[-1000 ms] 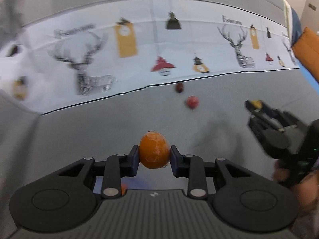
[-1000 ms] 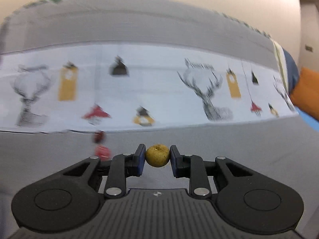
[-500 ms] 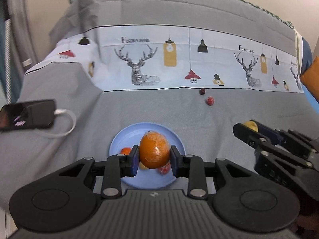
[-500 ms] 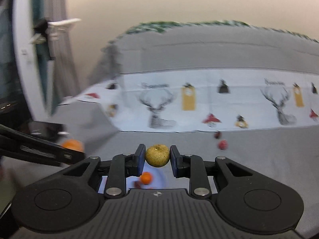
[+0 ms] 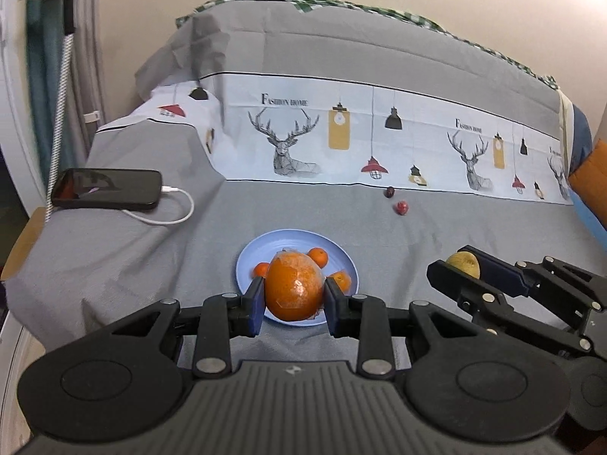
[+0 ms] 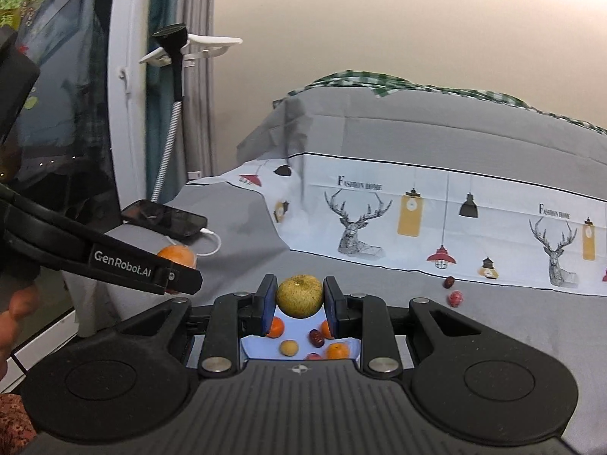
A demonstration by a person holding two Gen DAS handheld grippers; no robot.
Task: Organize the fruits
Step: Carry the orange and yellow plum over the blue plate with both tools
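Observation:
My left gripper (image 5: 292,301) is shut on a large orange (image 5: 293,288) and holds it above the near part of a blue plate (image 5: 250,258). Several small oranges (image 5: 318,256) lie on the plate. My right gripper (image 6: 299,305) is shut on a yellow-green pear (image 6: 299,295) above the same plate (image 6: 250,345), which holds small oranges (image 6: 337,350) and a dark red fruit (image 6: 315,337). The right gripper with the pear (image 5: 463,264) also shows at the right of the left wrist view. Two small red fruits (image 5: 401,207) lie on the grey bedspread beyond the plate.
A black phone (image 5: 106,189) with a white cable (image 5: 167,220) lies at the bed's left edge. A deer-print cloth band (image 5: 379,144) crosses the bed behind the fruits. An orange cushion (image 5: 590,178) is at the far right. A curtain and window (image 6: 68,113) stand left.
Both grippers pulled back and swung left with their fruit held. The blue plate, the phone and the bed's left edge came into view below them.

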